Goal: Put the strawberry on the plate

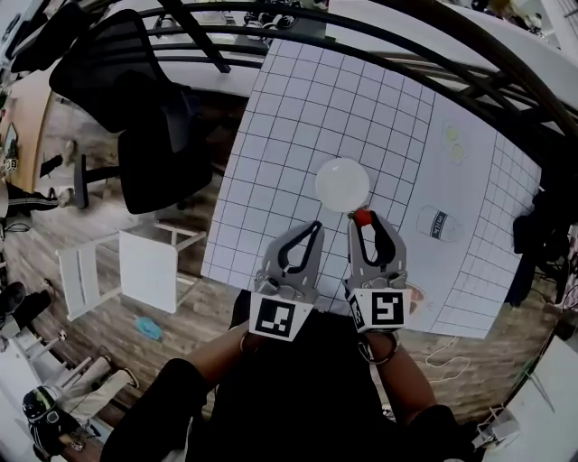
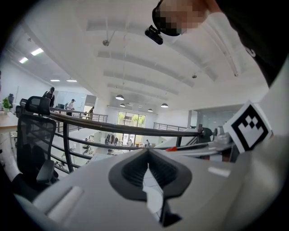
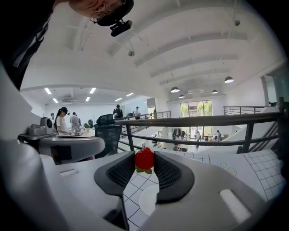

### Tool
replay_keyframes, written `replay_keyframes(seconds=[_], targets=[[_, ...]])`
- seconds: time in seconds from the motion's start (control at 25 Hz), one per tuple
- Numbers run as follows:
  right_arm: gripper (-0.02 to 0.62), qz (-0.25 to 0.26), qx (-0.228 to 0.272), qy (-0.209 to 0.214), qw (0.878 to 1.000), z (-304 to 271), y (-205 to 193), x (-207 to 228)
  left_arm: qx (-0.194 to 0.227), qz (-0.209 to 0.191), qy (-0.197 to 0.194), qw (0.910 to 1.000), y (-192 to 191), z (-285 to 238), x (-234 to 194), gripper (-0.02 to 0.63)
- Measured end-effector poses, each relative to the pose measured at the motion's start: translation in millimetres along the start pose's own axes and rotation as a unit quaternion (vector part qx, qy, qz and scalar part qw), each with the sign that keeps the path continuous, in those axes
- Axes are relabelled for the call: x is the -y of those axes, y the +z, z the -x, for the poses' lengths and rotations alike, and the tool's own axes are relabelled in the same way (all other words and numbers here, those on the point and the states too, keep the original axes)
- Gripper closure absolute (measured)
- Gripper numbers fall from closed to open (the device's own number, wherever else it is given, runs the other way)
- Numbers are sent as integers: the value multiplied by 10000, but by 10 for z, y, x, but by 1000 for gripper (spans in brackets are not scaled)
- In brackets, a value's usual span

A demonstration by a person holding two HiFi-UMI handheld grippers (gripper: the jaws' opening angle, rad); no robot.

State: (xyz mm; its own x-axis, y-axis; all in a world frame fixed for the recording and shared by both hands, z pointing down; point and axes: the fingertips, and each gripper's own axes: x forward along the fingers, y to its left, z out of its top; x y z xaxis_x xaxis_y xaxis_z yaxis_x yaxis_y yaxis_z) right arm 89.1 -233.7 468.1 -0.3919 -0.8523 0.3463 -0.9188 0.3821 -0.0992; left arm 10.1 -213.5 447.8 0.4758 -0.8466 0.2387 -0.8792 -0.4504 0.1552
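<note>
Nearest in the head view are the person's two dark sleeves [image 1: 271,397], and ahead of them two grippers side by side above the near edge of the table [image 1: 298,126], which is white and ruled with a grid.

The left gripper [image 1: 315,226] has its jaws pressed together at the tips, and its own view shows nothing between them. The right gripper [image 3: 144,154] stands partly spread, and its two ribbed pads pinch the one strawberry [image 3: 144,159]. The berry is red with its green leaves pointing down, held at the jaw tips clear of the tabletop.

Just beyond the berry lies the single plate [image 1: 342,184], round and white, flat on the grid. In the head view the strawberry [image 1: 362,217] sits just beside the plate's near rim. In the right gripper view the plate [image 3: 149,200] shows through the gap under the berry. Whether the fruit already overhangs the rim I cannot tell. Nothing stands between the two.

Off to the right on the table is one small pale cup-like shape with a dark label [image 1: 437,224], and farther back two faint yellowish rings [image 1: 454,143]. I cannot tell whether any of these are objects or print.

Left of the table, on the wooden floor, stand one white stool [image 1: 135,271] and one black office chair [image 1: 135,117]. Dark railing bars [image 1: 361,27] curve along the far side.
</note>
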Motion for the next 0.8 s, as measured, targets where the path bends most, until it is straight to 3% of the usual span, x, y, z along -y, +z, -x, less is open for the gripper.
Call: replay_keyframes(seconds=[0.44, 0.8], targets=[[466, 99, -174, -100, 9997, -366, -350, 157, -139, 92, 20, 9999, -113, -167, -109, 596], [466, 306, -537, 15, 9981, -669, -884, 193, -283, 199, 17, 9994, -189, -240, -229, 595]])
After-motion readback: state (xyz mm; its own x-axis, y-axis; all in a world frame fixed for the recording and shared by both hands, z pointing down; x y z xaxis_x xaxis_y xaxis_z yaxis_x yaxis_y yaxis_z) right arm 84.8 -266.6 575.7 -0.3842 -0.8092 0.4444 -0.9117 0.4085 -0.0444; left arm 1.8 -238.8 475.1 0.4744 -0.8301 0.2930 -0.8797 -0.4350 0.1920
